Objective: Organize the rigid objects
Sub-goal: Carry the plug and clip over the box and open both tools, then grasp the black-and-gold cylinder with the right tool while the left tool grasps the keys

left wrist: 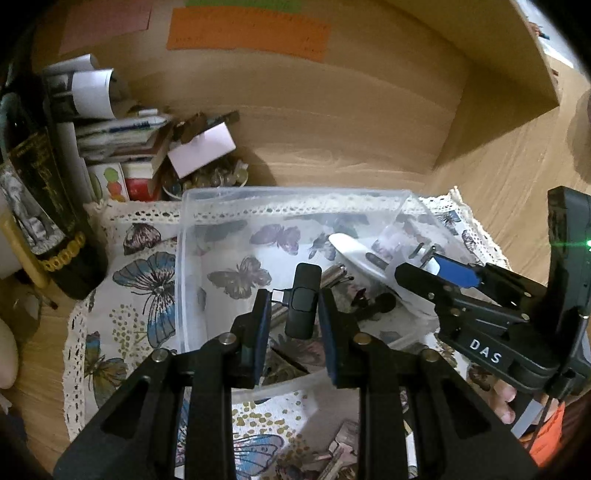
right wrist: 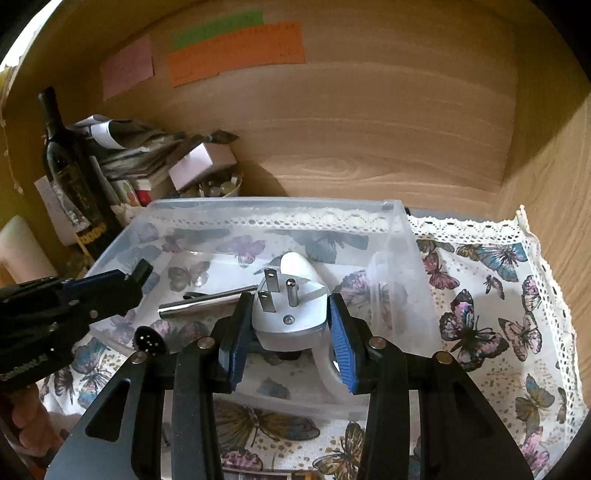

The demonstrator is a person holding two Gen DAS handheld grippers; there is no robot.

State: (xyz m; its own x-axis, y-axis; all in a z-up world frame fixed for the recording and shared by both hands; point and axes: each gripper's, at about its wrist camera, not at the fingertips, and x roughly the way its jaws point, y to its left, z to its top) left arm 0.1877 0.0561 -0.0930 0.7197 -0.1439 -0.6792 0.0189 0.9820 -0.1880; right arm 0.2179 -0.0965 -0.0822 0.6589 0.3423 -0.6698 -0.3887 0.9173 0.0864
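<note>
Both tongs hover over the clear bin [right wrist: 402,236]: the left tongs [left wrist: 293,306] are clamped on a small black adapter [left wrist: 303,301], the right tongs [right wrist: 290,321] on a white plug [right wrist: 291,310]. Dropping off seems underway; next, lower and release each inside the bin.

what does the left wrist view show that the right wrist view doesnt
Only the left wrist view shows the small black clip device between the left tool's pads, apparently gripped.

Only the right wrist view shows the white plug's three prongs and screw up close, held in the right tool.

Both show the clear plastic bin, the butterfly cloth, the dark bottle and the orange note.
</note>
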